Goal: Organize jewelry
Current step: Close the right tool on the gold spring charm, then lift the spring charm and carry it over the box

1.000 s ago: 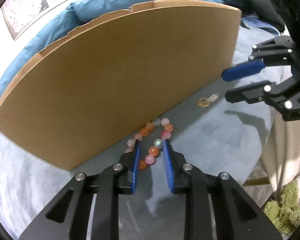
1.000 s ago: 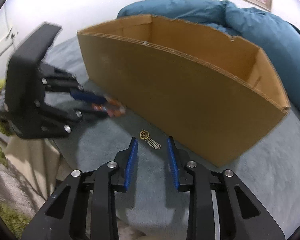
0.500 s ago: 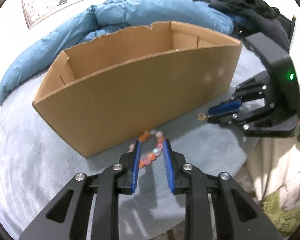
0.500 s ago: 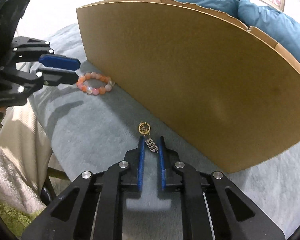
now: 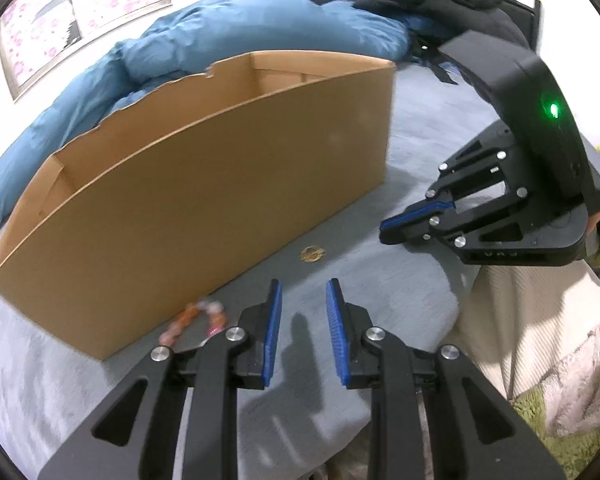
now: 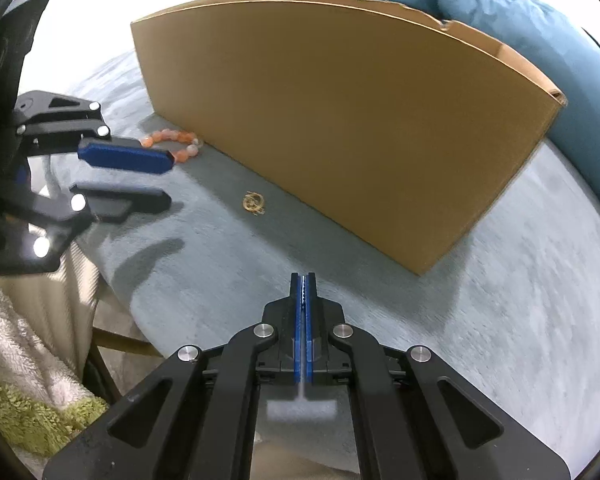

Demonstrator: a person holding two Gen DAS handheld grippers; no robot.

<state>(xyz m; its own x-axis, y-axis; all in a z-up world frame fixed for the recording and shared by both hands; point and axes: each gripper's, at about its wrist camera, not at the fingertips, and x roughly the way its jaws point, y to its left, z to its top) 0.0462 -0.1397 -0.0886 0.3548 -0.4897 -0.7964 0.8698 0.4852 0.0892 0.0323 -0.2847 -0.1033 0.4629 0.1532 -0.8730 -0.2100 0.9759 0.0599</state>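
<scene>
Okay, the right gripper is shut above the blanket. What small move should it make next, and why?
Probably open the right gripper and ease it forward over the small gold jewelry piece. Its jaws are shut with nothing visible between them, while the gold piece lies on the grey blanket ahead of the fingertips, outside the cardboard box.

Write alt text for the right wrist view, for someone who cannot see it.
The right gripper, jaws shut with nothing visible between them, hovers over a grey-blue cover in front of a long cardboard box. A small gold pendant lies ahead, an orange bead bracelet farther left beside the open left gripper.
</scene>
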